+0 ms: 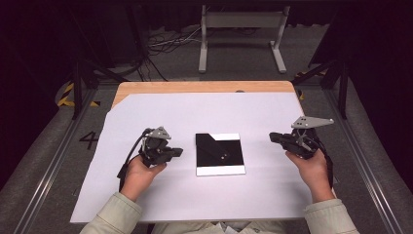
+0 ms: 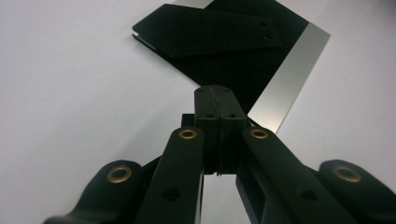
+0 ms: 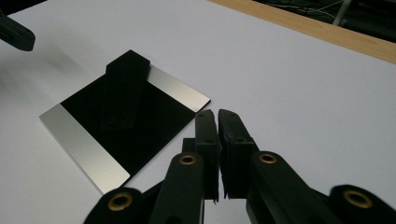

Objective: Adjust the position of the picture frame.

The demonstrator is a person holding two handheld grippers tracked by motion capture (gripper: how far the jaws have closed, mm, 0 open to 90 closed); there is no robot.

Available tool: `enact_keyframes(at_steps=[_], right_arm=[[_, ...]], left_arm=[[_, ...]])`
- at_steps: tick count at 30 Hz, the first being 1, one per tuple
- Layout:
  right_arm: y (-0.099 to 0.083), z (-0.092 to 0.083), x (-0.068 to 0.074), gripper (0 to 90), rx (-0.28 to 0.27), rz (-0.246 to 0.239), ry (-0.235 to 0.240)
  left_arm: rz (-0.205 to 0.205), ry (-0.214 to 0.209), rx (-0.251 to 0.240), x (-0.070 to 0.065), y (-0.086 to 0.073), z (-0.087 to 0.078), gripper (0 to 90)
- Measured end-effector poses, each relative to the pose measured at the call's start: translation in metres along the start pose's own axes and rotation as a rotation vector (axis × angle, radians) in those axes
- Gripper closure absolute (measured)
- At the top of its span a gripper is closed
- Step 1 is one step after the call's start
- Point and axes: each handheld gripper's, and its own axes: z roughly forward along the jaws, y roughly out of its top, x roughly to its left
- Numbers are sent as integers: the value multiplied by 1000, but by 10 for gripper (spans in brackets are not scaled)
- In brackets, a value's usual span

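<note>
On the white sheet (image 1: 160, 105) that covers my worktop (image 1: 204, 87), going from left to right: my left tongs (image 1: 176, 152) hover just beside the left edge of the square plate (image 1: 220, 165), pointing at it. In the left gripper view their pads (image 2: 215, 109) are pressed flat together with nothing between them, so they are fully closed and empty; they touch neither the plate nor the piece on it, as far as I can tell.

In the middle lies the plate itself, flat on the sheet, black across its centre with a bare silvery band (image 3: 81, 147) along two opposite edges. A black strip (image 1: 210, 143) with two small holes near one end lies slantwise on top of it, reaching out to one corner.

At the right, my right tongs (image 1: 275, 138) hang well apart from the plate, aimed at it from that side. In the right gripper view (image 3: 217, 122) the jaws stand all but closed, a thin slit between the pads, and they carry nothing.

I judge the work hardly begun: plate and strip lie untouched, neither lifted nor gripped. Everything is left to do, and both tongs would have to open before they could take hold of either piece.
</note>
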Motion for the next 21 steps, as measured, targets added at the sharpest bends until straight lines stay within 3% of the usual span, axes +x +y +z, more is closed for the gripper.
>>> enact_keyframes(at_steps=[6,21], right_arm=[[-1,0,1,863,8,1,-3],[-6,-2,2,859,0,20,-3]], left_arm=[[-12,-29,6,-1,2,14,900],[-27,-86,94,-5,4,41,900]])
